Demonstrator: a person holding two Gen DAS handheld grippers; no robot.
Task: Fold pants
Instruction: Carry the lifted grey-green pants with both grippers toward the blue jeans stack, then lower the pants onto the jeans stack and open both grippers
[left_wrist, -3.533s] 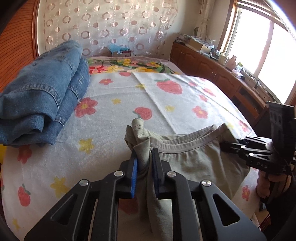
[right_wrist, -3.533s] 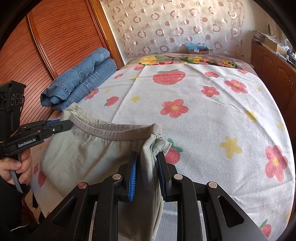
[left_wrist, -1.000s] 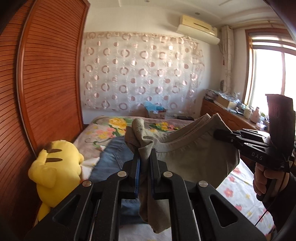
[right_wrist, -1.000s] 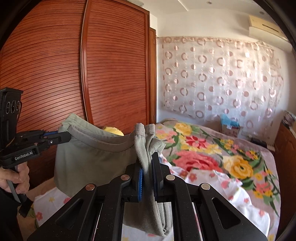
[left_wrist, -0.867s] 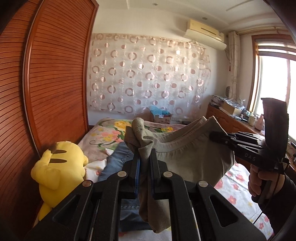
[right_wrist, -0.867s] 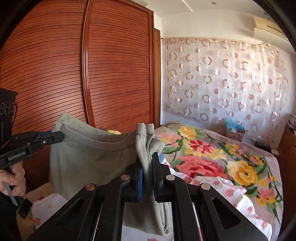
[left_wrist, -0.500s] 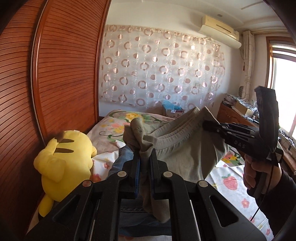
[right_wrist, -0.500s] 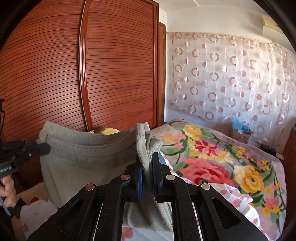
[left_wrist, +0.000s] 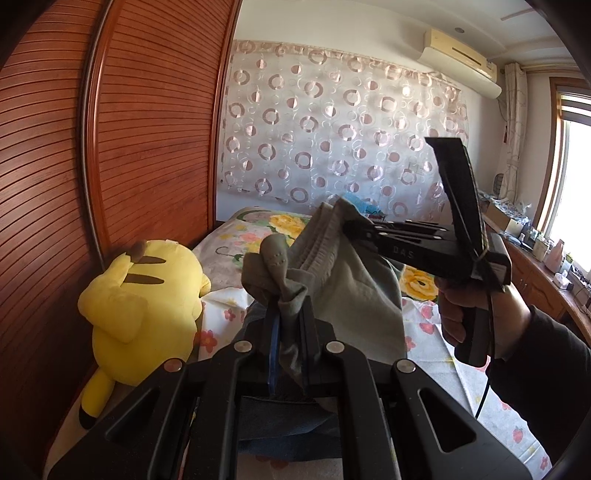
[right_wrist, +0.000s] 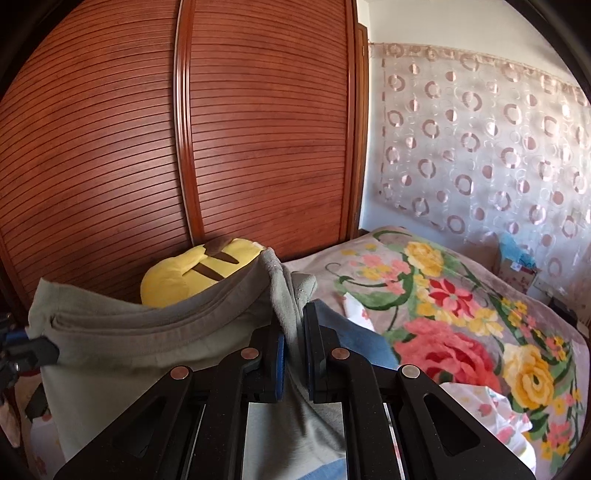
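A pair of soft grey-green knit pants (left_wrist: 343, 295) with a ribbed, stitched waistband hangs in the air over the near left part of a bed (right_wrist: 461, 306), stretched between two black plastic grippers. The left gripper (left_wrist: 288, 332) has its blue-padded jaws clamped on a bunched corner of the waistband, cloth puffing out above them. The right gripper (right_wrist: 293, 354) has its jaws pressed together on the opposite corner, a thick fold standing upright between the pads; in the left wrist view a hand (left_wrist: 476, 314) in a dark sleeve grips its handle. The waistband sags in a shallow curve between the two, and the legs drape loosely below. Under the pants lies folded blue denim (left_wrist: 280, 424). A plump yellow plush toy (left_wrist: 144, 302) sits just left of it, against a slatted red-brown wooden wardrobe (right_wrist: 184, 147) that closes off the left edge. To the right and far side the bed's fuzzy flowered blanket lies open.
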